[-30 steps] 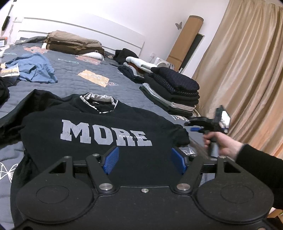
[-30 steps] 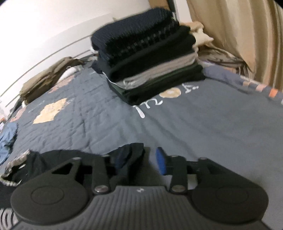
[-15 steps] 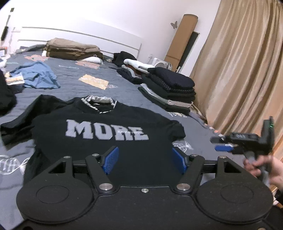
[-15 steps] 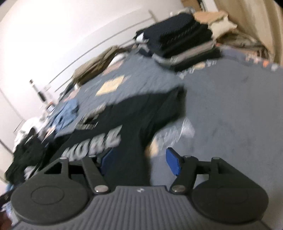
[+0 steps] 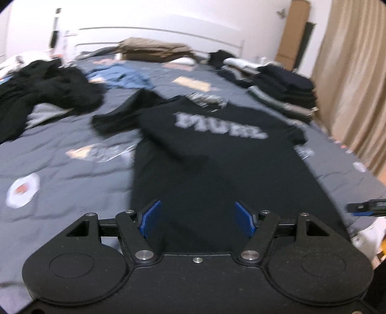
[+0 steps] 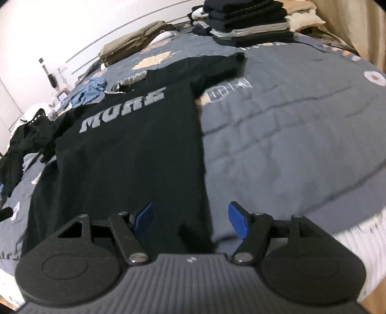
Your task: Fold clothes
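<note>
- Left gripper (image 5: 197, 218): jaws spread, empty, above the hem of the black cotton T-shirt with grey lettering (image 5: 217, 164).
- Right gripper (image 6: 190, 218): jaws spread, empty, at the T-shirt's right hem edge.
- T-shirt: flat on the grey quilted bed (image 6: 289, 120).
- Beyond: stack of folded dark garments (image 6: 251, 21), crumpled blue garment (image 5: 125, 77), heap of black clothes (image 5: 45, 89).

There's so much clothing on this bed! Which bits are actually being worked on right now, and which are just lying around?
In use:
black MORE T-shirt, spread flat
left gripper, open
right gripper, open

Lying about:
folded stack
blue garment
black heap
tan pile
grey bedspread
</note>
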Demonstrator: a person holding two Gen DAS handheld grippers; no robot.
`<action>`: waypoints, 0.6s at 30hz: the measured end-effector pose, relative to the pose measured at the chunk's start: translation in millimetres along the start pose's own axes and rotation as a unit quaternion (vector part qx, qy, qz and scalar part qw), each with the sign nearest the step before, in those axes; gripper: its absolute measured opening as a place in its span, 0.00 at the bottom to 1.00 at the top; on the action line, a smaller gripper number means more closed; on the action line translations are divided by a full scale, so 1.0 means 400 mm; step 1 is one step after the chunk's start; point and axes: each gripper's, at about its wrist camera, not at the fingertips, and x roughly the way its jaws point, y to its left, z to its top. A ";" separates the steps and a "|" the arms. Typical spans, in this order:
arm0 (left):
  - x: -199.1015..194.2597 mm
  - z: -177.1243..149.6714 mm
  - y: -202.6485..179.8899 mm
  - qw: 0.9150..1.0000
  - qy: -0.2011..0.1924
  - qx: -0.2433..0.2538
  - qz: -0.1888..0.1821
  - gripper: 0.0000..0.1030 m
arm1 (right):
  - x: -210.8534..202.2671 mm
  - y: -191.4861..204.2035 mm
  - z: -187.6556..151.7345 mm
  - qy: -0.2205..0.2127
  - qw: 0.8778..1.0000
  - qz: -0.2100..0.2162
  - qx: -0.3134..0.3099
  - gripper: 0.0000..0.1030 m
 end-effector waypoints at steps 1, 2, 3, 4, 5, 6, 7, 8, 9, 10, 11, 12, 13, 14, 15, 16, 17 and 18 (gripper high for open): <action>-0.007 -0.014 0.016 1.000 0.005 -0.004 0.009 0.65 | -0.002 -0.009 -0.013 0.003 1.000 0.001 0.002 0.66; -0.014 -0.027 0.030 1.000 0.009 -0.005 0.017 0.65 | -0.004 -0.018 -0.027 0.006 1.000 0.003 0.004 0.66; -0.021 -0.038 0.040 1.000 0.011 -0.004 0.022 0.65 | -0.008 -0.026 -0.038 0.008 1.000 0.000 0.007 0.66; -0.030 -0.050 0.050 1.000 0.011 -0.003 0.027 0.65 | -0.012 -0.034 -0.050 0.010 1.000 -0.002 0.009 0.66; -0.036 -0.059 0.058 0.999 0.011 -0.002 0.030 0.65 | -0.015 -0.039 -0.060 0.011 1.000 -0.002 0.009 0.66; -0.040 -0.067 0.061 1.000 0.013 0.001 0.029 0.64 | -0.017 -0.042 -0.071 0.013 1.000 0.000 0.008 0.66; -0.042 -0.074 0.061 1.000 0.014 0.007 0.027 0.63 | -0.019 -0.045 -0.081 0.015 1.000 0.002 0.007 0.66; -0.042 -0.080 0.058 0.999 0.015 0.014 0.025 0.61 | -0.021 -0.049 -0.092 0.017 1.000 0.004 0.006 0.66; -0.039 -0.086 0.052 0.999 0.016 0.021 0.024 0.60 | -0.020 -0.049 -0.099 0.020 1.000 0.006 0.007 0.66; -0.033 -0.092 0.044 0.999 0.019 0.028 0.023 0.60 | -0.018 -0.049 -0.106 0.023 1.000 0.008 0.008 0.66; -0.026 -0.098 0.039 0.999 0.023 0.031 0.022 0.60 | -0.016 -0.044 -0.107 0.027 1.000 0.009 0.011 0.66; -0.016 -0.102 0.039 0.999 0.030 0.030 0.023 0.60 | -0.013 -0.036 -0.106 0.030 0.999 0.014 0.009 0.67; -0.005 -0.109 0.042 0.999 0.038 0.027 0.027 0.61 | -0.010 -0.026 -0.107 0.029 0.999 0.018 0.001 0.67; 0.005 -0.117 0.046 0.998 0.045 0.023 0.033 0.62 | -0.008 -0.018 -0.111 0.026 1.000 0.012 -0.009 0.67; 0.015 -0.122 0.051 0.998 0.053 0.018 0.037 0.62 | -0.006 -0.010 -0.115 0.023 1.000 0.005 -0.019 0.67; 0.024 -0.127 0.058 0.997 0.061 0.010 0.041 0.62 | -0.004 -0.003 -0.119 0.022 0.999 -0.008 -0.028 0.67; 0.032 -0.130 0.067 0.997 0.068 0.001 0.043 0.62 | 0.000 0.003 -0.122 0.022 0.999 -0.019 -0.037 0.67; 0.036 -0.132 0.075 0.997 0.071 -0.009 0.041 0.62 | 0.004 0.006 -0.125 0.022 0.998 -0.025 -0.044 0.67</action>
